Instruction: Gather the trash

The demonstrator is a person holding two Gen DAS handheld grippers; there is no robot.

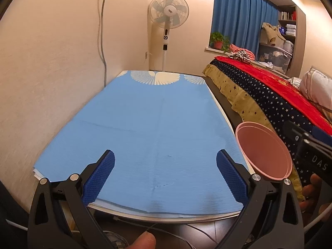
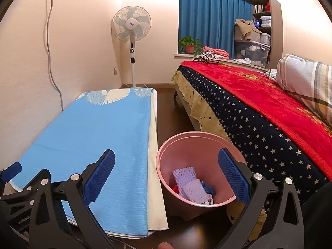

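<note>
A pink bin (image 2: 164,166) stands on the dark floor between the table and the bed, holding pale purple foam netting (image 2: 189,183), a red scrap and a blue scrap. My right gripper (image 2: 166,174) hangs open above the bin's left rim, nothing between its blue pads. In the left wrist view my left gripper (image 1: 165,175) is open and empty over the near end of the blue table cover (image 1: 145,124). The pink bin (image 1: 263,151) shows at its right, with the other gripper body behind it.
A bed with a red blanket (image 2: 259,95) and starred dark cover runs along the right. A white standing fan (image 2: 131,29) stands in the far corner by the wall. A potted plant (image 2: 189,45) and blue curtain are at the window. Cables lie under the table.
</note>
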